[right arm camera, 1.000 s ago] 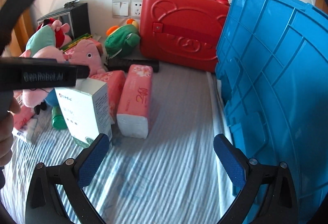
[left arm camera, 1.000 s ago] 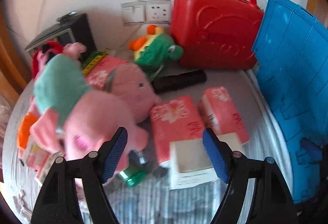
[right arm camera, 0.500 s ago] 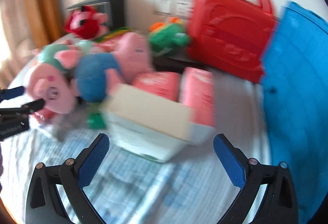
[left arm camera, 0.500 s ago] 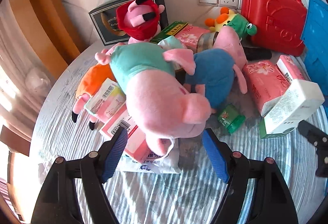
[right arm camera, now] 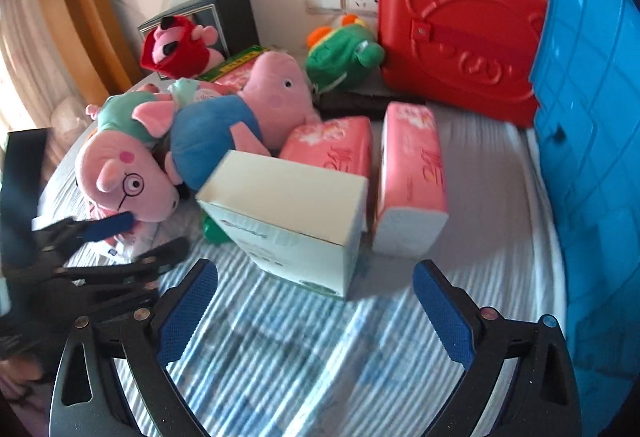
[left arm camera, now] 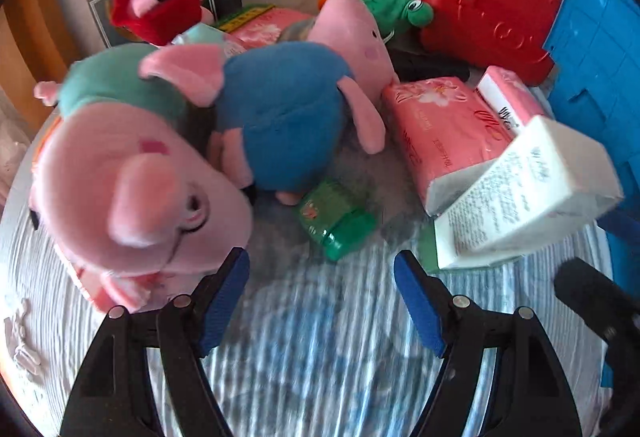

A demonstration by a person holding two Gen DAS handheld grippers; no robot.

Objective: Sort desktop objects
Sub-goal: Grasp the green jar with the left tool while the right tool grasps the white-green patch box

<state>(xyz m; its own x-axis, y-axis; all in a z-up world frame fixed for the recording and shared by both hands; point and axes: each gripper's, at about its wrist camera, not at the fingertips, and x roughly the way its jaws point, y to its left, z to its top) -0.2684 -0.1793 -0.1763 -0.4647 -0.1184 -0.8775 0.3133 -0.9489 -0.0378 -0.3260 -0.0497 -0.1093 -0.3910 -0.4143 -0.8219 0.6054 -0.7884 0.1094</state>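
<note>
The left gripper (left arm camera: 322, 297) hangs over the striped cloth (left arm camera: 312, 357) with its blue pads spread and nothing between them; its left pad sits just beside the snout of the pig toy with glasses (left arm camera: 132, 189). The right gripper (right arm camera: 316, 313) is likewise spread and empty, just in front of the white carton (right arm camera: 292, 221), which stands tilted on the cloth. A small green bottle (left arm camera: 336, 217) lies near the left gripper's pads; in the right wrist view it is almost wholly hidden behind the carton. The pig toy in blue (left arm camera: 280, 109) lies against the first pig. Two pink tissue packs (right arm camera: 412, 173) lie beyond the carton. A dark object under the green frog toy (right arm camera: 344, 57) is too covered to identify. The red case (right arm camera: 460, 45) stands against the wall; the blue crate (right arm camera: 592, 141) is cut off at the right edge. Motion blur softens the cloth and the carton's print.
</note>
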